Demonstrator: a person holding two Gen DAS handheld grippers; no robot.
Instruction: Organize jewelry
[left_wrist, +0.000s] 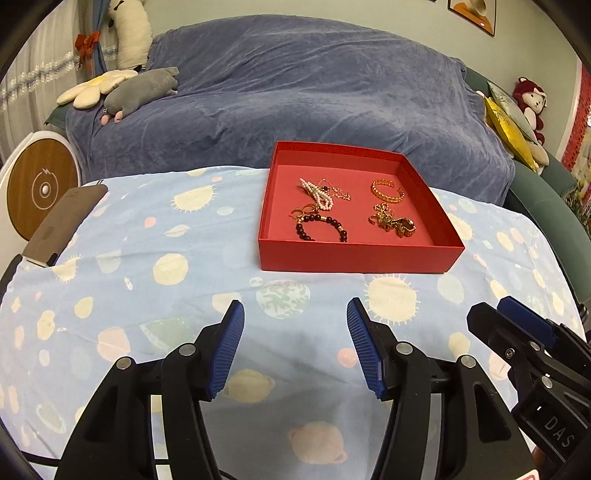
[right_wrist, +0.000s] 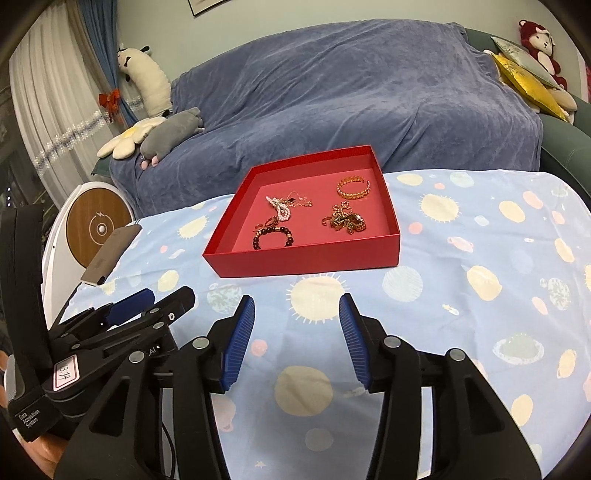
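Observation:
A shallow red box (left_wrist: 354, 256) (right_wrist: 306, 258) stands on the planet-print cloth and holds the jewelry. Inside lie a pearl strand (left_wrist: 317, 192) (right_wrist: 279, 208), a dark bead bracelet (left_wrist: 320, 228) (right_wrist: 272, 237), a gold cuff (left_wrist: 387, 190) (right_wrist: 352, 188) and a tangle of gold pieces (left_wrist: 394, 220) (right_wrist: 347, 220). My left gripper (left_wrist: 295, 314) hovers open over the cloth in front of the box, nothing between its blue pads. My right gripper (right_wrist: 297, 308) is likewise open and empty, short of the box. Each gripper shows at the edge of the other's view: right gripper (left_wrist: 517, 325), left gripper (right_wrist: 147, 299).
The table cloth (left_wrist: 147, 295) (right_wrist: 480, 295) spreads wide around the box. A brown flat object (left_wrist: 62, 225) (right_wrist: 110, 253) lies at the left table edge. Behind stands a sofa under a blue throw (left_wrist: 295, 103) (right_wrist: 351, 92), with plush toys on it.

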